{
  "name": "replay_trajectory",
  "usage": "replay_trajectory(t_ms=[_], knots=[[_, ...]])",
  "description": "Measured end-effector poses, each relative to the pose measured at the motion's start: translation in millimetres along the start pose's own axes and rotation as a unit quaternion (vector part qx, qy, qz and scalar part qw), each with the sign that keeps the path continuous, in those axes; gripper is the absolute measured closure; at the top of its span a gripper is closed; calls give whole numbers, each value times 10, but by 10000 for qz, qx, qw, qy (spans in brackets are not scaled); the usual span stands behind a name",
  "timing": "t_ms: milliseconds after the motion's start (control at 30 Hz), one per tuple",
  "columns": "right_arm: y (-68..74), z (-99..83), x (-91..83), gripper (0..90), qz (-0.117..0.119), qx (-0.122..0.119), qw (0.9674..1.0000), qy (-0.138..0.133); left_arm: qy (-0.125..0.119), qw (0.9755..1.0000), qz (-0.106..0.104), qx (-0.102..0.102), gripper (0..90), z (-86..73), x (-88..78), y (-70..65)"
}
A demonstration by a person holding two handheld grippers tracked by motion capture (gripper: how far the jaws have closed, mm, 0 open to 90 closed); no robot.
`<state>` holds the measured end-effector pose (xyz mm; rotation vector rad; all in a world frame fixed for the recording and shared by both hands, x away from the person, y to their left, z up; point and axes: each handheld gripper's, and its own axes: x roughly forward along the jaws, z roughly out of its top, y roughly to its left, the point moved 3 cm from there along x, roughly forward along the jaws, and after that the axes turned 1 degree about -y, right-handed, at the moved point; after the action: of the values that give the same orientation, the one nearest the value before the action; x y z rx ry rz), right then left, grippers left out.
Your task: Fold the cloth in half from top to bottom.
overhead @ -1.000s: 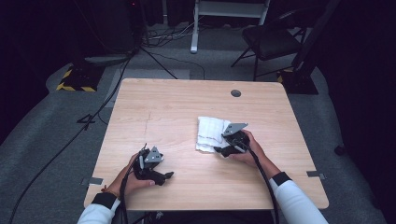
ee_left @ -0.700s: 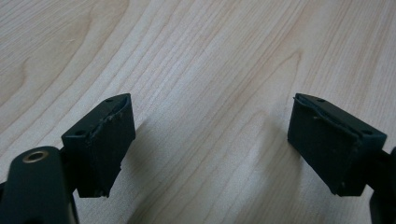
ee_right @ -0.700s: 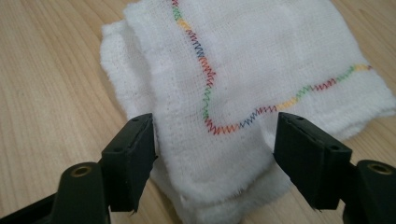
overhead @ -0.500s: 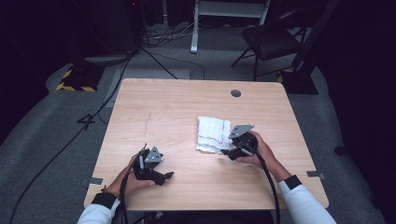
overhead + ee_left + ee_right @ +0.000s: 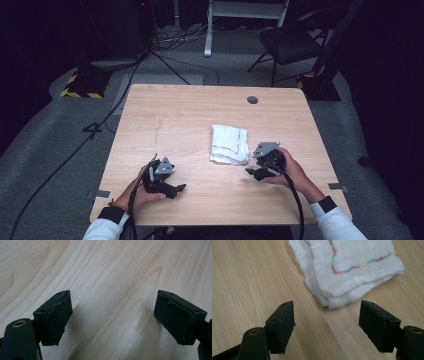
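Counter (image 5: 190,115) is seen first, broad pale wood, with the folded white cloth (image 5: 229,144) laid flat a little right of its middle. Near the front edge on the left, the left tool (image 5: 177,189) is rested on the wood well apart from the cloth; in the left gripper view its jaws are spread wide over bare grain, nothing between them. Just beside the cloth's near right corner the right tool (image 5: 251,171) is held low, and in the right gripper view (image 5: 325,322) its jaws are likewise spread wide and empty, the cloth's stacked corner (image 5: 332,302) lying just ahead of them, not yet between the pads.

The step in hand is judged to be a pick-up of that corner. For a clean grip, the right tool is best slid forward along the wood so that one jaw is passed under all the layers, and the closing is best delayed until the whole thickness is inside. The rainbow stitching (image 5: 352,267) is usefully kept in sight as a check on which fold is taken.
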<state>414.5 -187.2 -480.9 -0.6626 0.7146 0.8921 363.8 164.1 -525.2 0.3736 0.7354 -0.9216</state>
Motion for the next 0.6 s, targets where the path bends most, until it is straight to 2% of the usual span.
replay_trajectory(t_ms=[133, 600], knots=[[8, -91, -44, 299, -73, -80, 9999, 69, 0, 10000, 0, -1, 154, 0, 0, 0], [6, -384, -216, 296, -240, 2, 9996, 127, 3, 10000, 7, -2, 154, 0, -1, -1]])
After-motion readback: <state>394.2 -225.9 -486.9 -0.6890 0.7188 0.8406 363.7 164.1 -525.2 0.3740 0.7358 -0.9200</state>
